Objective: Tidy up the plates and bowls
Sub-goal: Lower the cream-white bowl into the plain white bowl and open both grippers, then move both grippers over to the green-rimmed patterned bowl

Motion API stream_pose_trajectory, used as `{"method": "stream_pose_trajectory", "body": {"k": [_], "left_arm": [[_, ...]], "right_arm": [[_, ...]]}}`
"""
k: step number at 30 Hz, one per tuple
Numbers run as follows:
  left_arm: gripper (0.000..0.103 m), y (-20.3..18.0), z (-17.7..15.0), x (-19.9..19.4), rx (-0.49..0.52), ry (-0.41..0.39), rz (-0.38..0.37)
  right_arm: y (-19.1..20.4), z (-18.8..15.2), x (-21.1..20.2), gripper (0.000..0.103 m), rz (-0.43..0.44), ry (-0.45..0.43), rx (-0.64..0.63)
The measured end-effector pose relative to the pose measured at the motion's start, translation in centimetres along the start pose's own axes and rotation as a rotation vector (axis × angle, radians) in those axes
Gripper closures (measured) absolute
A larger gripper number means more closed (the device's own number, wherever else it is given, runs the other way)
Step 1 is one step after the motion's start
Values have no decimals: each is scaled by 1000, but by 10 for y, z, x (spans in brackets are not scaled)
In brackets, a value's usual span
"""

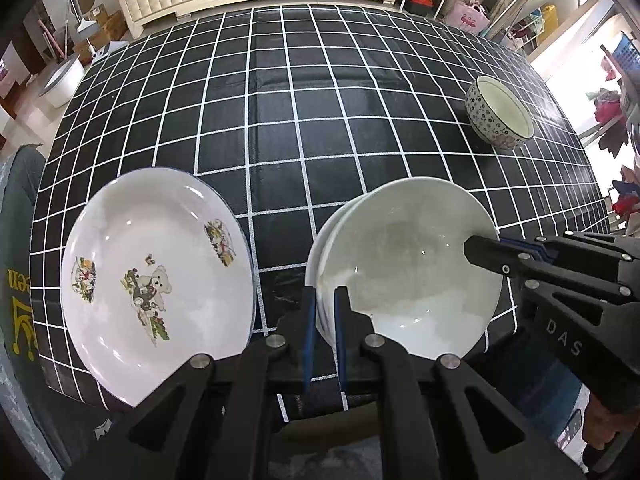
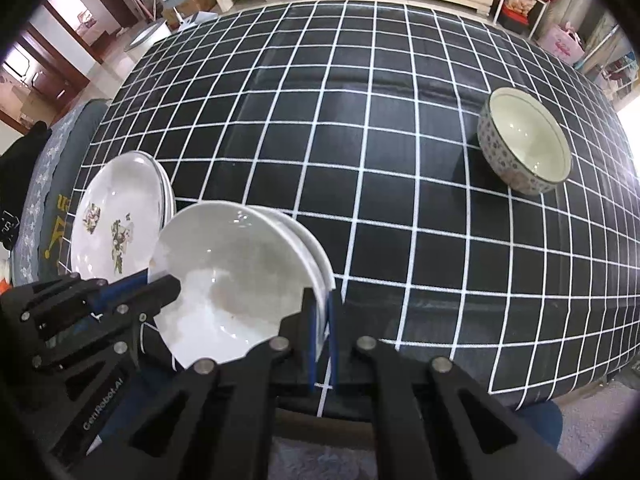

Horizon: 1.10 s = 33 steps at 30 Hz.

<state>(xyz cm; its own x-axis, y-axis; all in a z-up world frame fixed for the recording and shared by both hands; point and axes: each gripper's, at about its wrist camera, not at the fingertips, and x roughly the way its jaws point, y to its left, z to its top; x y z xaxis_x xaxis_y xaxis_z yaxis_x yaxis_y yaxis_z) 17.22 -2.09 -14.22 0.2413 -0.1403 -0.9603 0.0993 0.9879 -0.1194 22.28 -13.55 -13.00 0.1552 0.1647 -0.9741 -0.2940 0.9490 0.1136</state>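
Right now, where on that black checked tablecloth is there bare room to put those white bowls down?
The widest bare stretch of the black checked tablecloth runs from the far edge to the patterned ceramic bowl. It is crowded at the near edge, where the bear-printed white plate sits beside the stacked plain white bowls, gripped by the left gripper and right gripper.

Black gripper (image 1: 325, 300), blue-lined fingers (image 1: 308, 320)

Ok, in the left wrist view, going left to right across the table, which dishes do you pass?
Teddy-bear plate → white bowl stack, gripped on both rims by the left gripper and right gripper → patterned bowl.
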Motion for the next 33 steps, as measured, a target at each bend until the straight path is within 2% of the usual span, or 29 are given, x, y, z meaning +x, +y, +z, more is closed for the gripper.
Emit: {"method": "stream_pose_trajectory", "body": {"k": [11, 14, 16, 18, 19, 20, 22, 28, 30, 33], "left_arm": [[96, 2, 1, 7, -15, 4, -6], [95, 2, 0, 7, -12, 3, -4], [90, -1, -1, 4, 1, -13, 7], [76, -2, -2, -2, 13, -50, 10], [72, -2, -2, -4, 12, -60, 13], [66, -1, -3, -5, 7, -67, 10], [65, 1, -2, -8, -1, -72, 4], [60, 1, 0, -17, 4, -99, 0], [53, -2, 4, -23, 1, -117, -6], [50, -9, 10, -35, 13, -150, -9]], "right_arm": [[5, 2, 8, 96, -34, 7, -31], [13, 1, 8, 95, -71, -7, -91], [19, -1, 8, 95, -101, -27, -136], [21, -2, 6, 88, -133, -40, -151], [22, -2, 6, 77, -150, -44, -158], [22, -2, 6, 59, -163, -49, -161], [21, -4, 3, 40, -173, -74, -165], [5, -4, -22, 37, -116, -145, -95], [-4, -3, -33, 37, -109, -169, -76], [-17, 0, -48, 37, -114, -190, -53]]}}
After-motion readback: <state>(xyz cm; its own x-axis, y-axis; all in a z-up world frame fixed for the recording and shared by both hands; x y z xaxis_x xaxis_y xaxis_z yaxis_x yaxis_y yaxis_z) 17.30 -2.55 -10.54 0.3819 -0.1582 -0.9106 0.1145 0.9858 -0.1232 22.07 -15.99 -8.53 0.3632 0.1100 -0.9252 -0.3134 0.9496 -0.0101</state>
